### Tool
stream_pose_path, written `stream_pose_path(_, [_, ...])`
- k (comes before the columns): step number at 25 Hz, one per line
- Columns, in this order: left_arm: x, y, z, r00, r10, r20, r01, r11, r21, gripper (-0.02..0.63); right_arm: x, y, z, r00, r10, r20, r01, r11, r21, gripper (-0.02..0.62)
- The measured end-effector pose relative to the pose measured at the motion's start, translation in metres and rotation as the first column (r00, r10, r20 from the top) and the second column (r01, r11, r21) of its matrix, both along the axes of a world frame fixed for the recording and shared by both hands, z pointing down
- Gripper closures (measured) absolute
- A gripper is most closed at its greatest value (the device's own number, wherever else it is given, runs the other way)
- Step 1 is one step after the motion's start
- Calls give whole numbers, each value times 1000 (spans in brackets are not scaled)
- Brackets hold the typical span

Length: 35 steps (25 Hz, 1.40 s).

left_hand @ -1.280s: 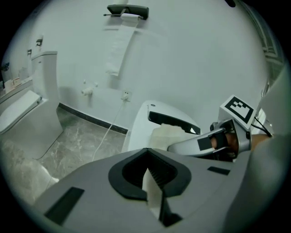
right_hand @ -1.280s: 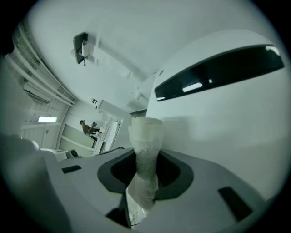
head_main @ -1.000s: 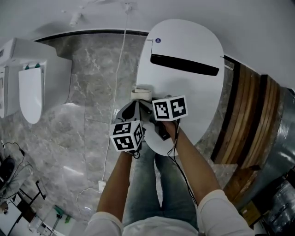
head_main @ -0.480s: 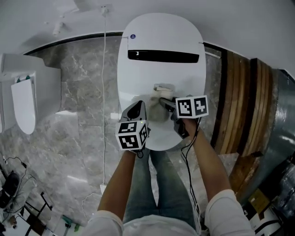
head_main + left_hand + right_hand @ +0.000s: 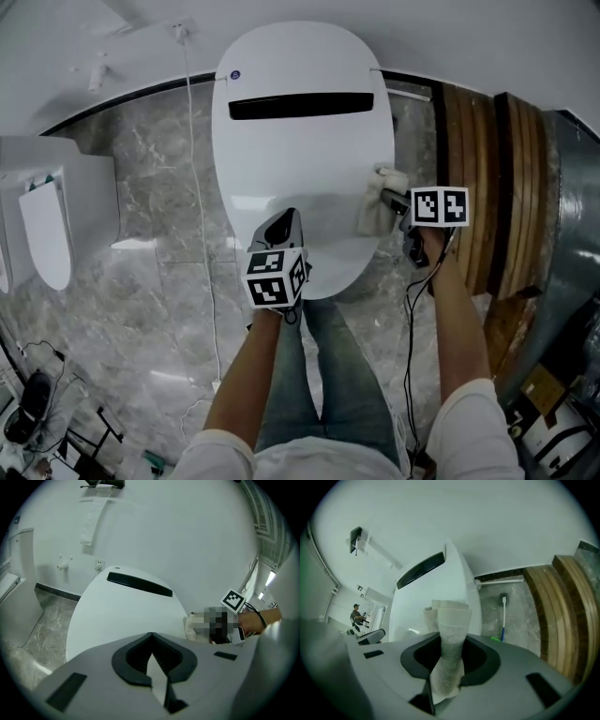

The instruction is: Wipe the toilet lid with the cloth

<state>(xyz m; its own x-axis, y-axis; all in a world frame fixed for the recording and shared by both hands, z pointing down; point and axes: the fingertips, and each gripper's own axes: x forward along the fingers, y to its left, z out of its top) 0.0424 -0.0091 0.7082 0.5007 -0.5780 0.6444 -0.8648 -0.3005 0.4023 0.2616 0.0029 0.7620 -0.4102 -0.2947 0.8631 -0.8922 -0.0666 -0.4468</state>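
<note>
The white toilet lid (image 5: 300,141) is closed, with a dark slot across its back. My right gripper (image 5: 389,199) is shut on a folded pale cloth (image 5: 378,208) and holds it against the lid's right edge. In the right gripper view the cloth (image 5: 450,639) stands up from between the jaws of the right gripper (image 5: 447,667), the lid (image 5: 436,597) just behind it. My left gripper (image 5: 284,225) hovers over the lid's front edge, shut and holding nothing. The left gripper view has the left gripper (image 5: 151,641) closed in front of the lid (image 5: 122,611), with the cloth (image 5: 194,625) at the right.
Curved wooden slats (image 5: 478,187) run close along the toilet's right side. A white wall-hung fixture (image 5: 47,225) is at the left, and a white cable (image 5: 197,187) trails over the marble floor. A blue-handled brush (image 5: 503,618) lies beside the toilet base.
My right gripper has swept the cloth from the lid's front left across to its right edge. The left gripper has shifted a little to the right along the front edge.
</note>
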Motion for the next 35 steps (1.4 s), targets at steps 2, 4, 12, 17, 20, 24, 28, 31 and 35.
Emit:
stream_pose_path(2, [-2, 4, 0, 1000, 6, 4, -6, 1000, 5, 594, 0, -1, -1, 999, 0, -36, 0, 1000, 6, 495])
stream_pose_path(4, [-11, 9, 0, 1000, 5, 14, -5, 1000, 5, 593, -10, -2, -5, 999, 6, -38, -5, 1000, 26, 497])
stream_pose_path(12, [-97, 34, 12, 987, -137, 80, 140, 990, -31, 594, -195, 9, -28, 920, -199, 338, 179, 980, 90, 497])
stream_pose_path(17, [-132, 49, 13, 975, -199, 102, 205, 978, -44, 594, -305, 43, -11, 857, -371, 358, 377, 925, 57, 497])
stream_pose_path(20, [-140, 53, 13, 971, -218, 100, 223, 974, -45, 594, -321, 51, 3, 874, -386, 295, 394, 919, 36, 497])
stream_pose_path(24, [-127, 59, 15, 975, -207, 78, 212, 976, -51, 594, -296, 50, 8, 899, -368, 235, 368, 929, 47, 496])
stream_pose_path(28, [-96, 63, 15, 986, -161, 44, 163, 985, -60, 593, -238, 53, 6, 923, -312, 226, 315, 949, 25, 495])
stream_pose_path(31, [-72, 67, 16, 994, -110, 24, 111, 992, -66, 594, -181, 61, 7, 943, -276, 188, 280, 960, 4, 495])
stream_pose_path(35, [-52, 73, 17, 998, -60, 15, 61, 995, -72, 592, -101, 78, 10, 974, -191, 121, 197, 980, -39, 490])
